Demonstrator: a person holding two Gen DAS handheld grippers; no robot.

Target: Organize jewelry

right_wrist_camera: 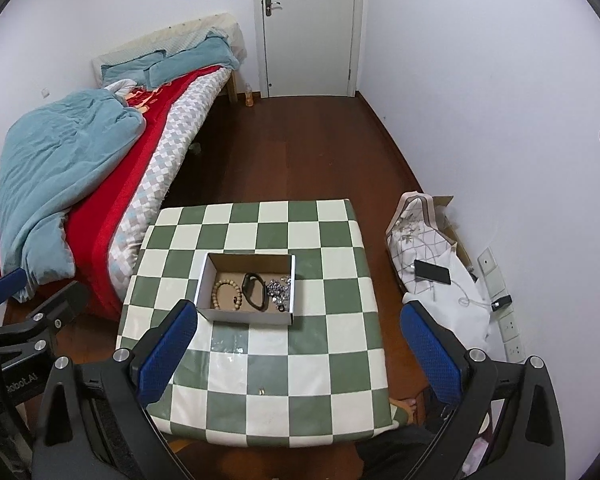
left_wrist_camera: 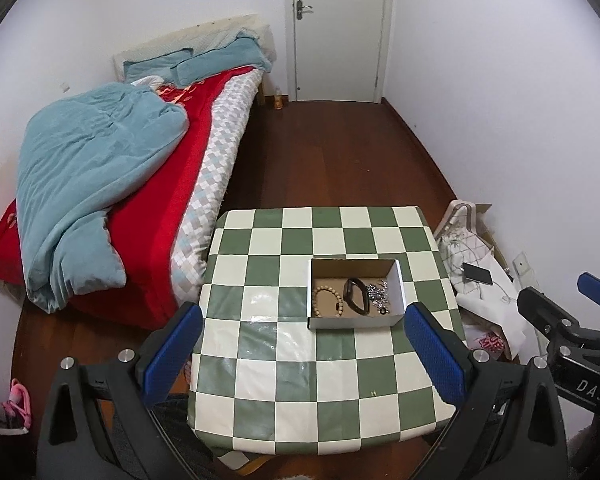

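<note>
A green-and-white checkered table is lying mostly bare, leaving open room along its near edge and toward both near corners. A shallow cardboard box is sitting toward the far half, its low walls standing in the way of any sideways reach. A tiny object, too small to identify, is lying near the near edge. A bed is crowding the table's left edge, and piled fabric with a phone is blocking the floor beyond the right edge.
</note>
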